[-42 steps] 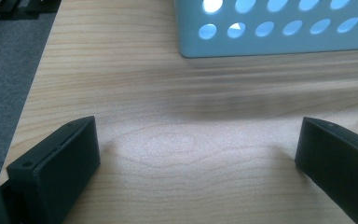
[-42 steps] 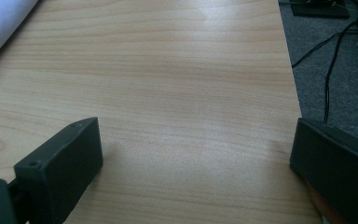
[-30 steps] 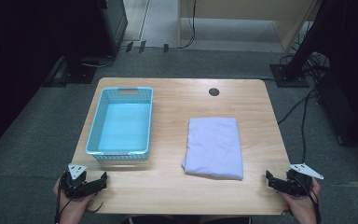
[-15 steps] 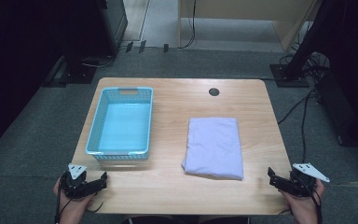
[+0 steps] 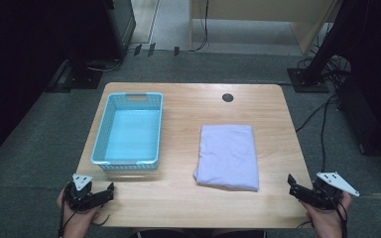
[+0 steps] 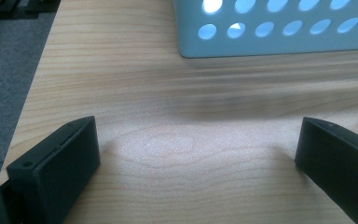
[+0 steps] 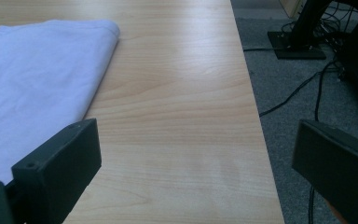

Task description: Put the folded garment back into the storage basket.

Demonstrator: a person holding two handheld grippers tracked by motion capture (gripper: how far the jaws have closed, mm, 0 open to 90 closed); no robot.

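**Both claws wait wide at the near corners, cloth and basket untouched**

In the high view the folded lavender cloth (image 5: pixel 227 156) lies flat right of centre on the tabletop (image 5: pixel 178 198), its thick folded edge towards the bottom of the frame. The light blue basket (image 5: pixel 129 130) stands left of centre, empty, well apart from the cloth. That layout suggests the cloth is meant to go into the basket: the bare strip of wood between them gives room to carry it across.

The left claw (image 5: pixel 104 194) sits at the lower left of the frame, just below the basket's near wall, jaws spread wide and holding nothing. In the left gripper view the perforated basket wall (image 6: pixel 279 28) fills the upper right, with bare wood between the jaws.

The right claw (image 5: pixel 297 187) rests at the lower right, by the tabletop's edge, also wide and empty. In the right gripper view the cloth (image 7: pixel 32 79) lies at the upper left, near one jaw, so this claw looks better placed to reach for it first.
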